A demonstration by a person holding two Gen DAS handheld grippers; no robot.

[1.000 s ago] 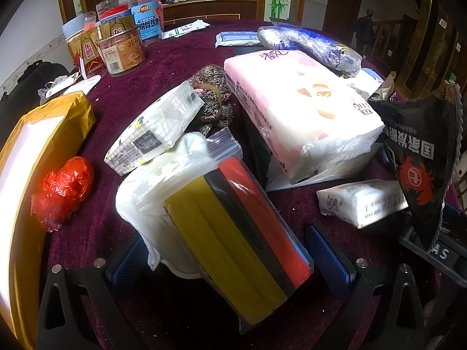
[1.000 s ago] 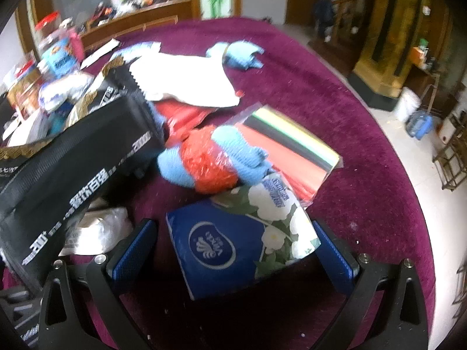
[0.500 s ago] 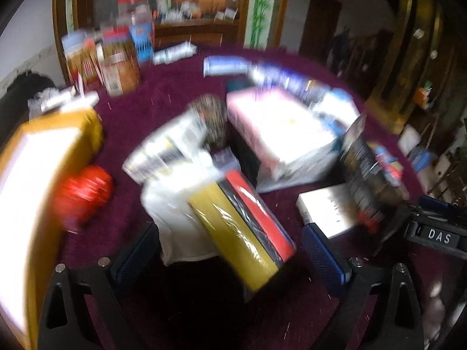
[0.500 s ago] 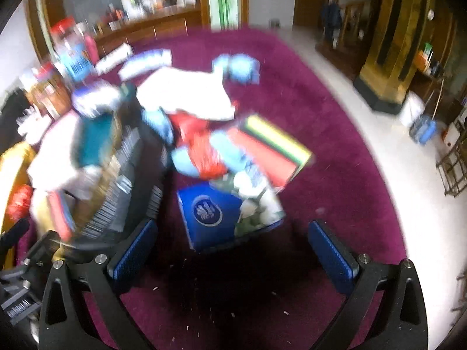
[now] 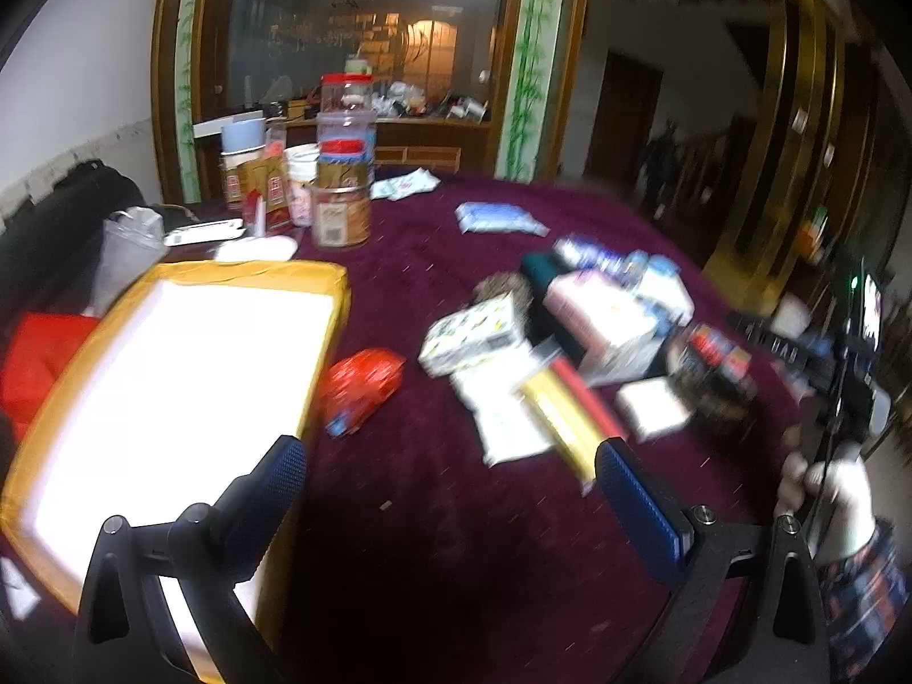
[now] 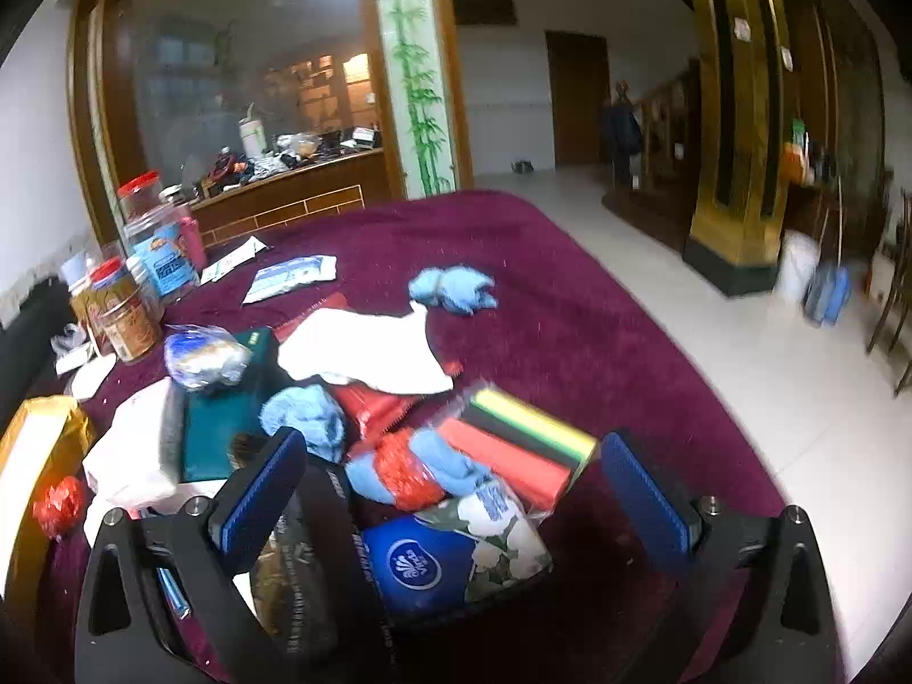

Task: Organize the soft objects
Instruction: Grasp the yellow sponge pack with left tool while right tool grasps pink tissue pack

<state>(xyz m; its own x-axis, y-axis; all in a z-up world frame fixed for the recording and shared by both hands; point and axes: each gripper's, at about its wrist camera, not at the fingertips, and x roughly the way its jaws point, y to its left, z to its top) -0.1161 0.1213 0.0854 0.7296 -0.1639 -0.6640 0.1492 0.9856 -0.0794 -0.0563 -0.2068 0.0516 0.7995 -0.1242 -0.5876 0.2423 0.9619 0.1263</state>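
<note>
Left claw [image 5: 450, 490]: spread, empty | right claw [image 6: 450, 490]: spread, empty | blue tissue pack [image 6: 450, 561]: on tabletop [image 6: 570, 308], just beyond right claw, between fingers, nearer right hand | long axis: probably crosswise; blurred.

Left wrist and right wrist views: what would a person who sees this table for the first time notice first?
Probably the yellow box with its glaring white inside, at the table's left edge in the left wrist view, with a crumpled red bag beside it. Next, the heap of soft packs in the middle of the purple tablecloth: a white cloth, blue rags, and a blue tissue pack lying between the open right gripper's fingers.
</note>
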